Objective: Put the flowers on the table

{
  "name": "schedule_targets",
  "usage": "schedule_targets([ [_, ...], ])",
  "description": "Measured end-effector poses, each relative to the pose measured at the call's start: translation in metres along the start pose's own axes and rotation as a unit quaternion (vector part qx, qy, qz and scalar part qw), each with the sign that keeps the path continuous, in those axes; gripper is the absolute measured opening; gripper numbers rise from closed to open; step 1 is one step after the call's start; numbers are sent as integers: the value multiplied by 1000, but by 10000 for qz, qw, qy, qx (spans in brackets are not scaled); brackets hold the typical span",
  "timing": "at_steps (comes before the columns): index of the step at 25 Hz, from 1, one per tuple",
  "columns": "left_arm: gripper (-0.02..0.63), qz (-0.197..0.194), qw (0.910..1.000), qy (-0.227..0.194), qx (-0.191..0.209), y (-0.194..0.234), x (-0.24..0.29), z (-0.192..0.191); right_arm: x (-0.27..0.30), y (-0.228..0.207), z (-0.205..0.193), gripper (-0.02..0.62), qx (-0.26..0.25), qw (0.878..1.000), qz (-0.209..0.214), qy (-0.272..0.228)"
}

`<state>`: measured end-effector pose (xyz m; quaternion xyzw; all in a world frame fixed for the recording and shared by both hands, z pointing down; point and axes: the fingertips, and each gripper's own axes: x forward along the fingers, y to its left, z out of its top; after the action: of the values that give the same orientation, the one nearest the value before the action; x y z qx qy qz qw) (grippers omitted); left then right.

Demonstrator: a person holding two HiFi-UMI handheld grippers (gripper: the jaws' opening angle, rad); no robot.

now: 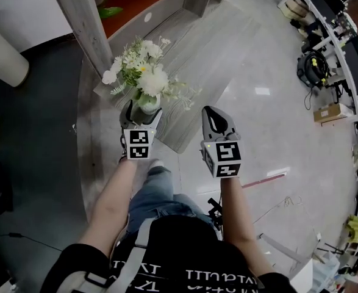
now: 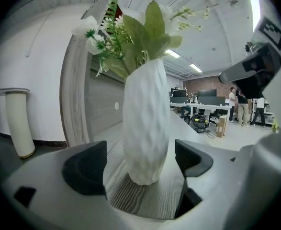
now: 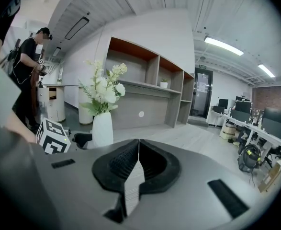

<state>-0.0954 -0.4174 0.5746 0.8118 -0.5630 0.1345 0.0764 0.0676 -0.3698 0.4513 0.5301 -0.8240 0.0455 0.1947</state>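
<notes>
- One white vase [image 2: 147, 123] stands upright on the grey wood-grain table [image 1: 188, 38]. It is close to the table's near corner, by the edge on the person's left.
- One bunch of flowers [image 1: 143, 72], white blooms with green leaves, sits in the vase.
- There are two grippers, each carrying one marker cube. The left cube [image 1: 137, 144] and the right cube [image 1: 226, 157] both face up in the head view.
- The left gripper [image 2: 140, 164] is spread wide with the vase between its jaws. A gap shows on each side, so neither of its pads [image 2: 87, 166] touches the vase.
- The right gripper [image 3: 138, 159] is closed tight, ribbed pads meeting with nothing between them. It hangs off the table's near edge, to the right of the vase.
- Only the left gripper view shows the gaps at the vase and its foot resting on the wood grain.
- Only the head view shows where the vase stands relative to the table's corner.
- Only the right gripper view shows a shelf unit [image 3: 150, 71] behind the table and one other person [image 3: 28, 66] standing at the far left.
</notes>
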Motion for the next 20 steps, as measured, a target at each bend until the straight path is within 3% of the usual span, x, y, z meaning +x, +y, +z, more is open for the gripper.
schedule_targets([
  [13, 430, -133, 9999, -7, -4, -3, -39, 37, -16, 16, 25, 15, 209, 9992, 335, 47],
  [20, 430, 94, 9994, -332, 42, -1, -74, 68, -40, 20, 40, 15, -110, 9986, 523, -50],
])
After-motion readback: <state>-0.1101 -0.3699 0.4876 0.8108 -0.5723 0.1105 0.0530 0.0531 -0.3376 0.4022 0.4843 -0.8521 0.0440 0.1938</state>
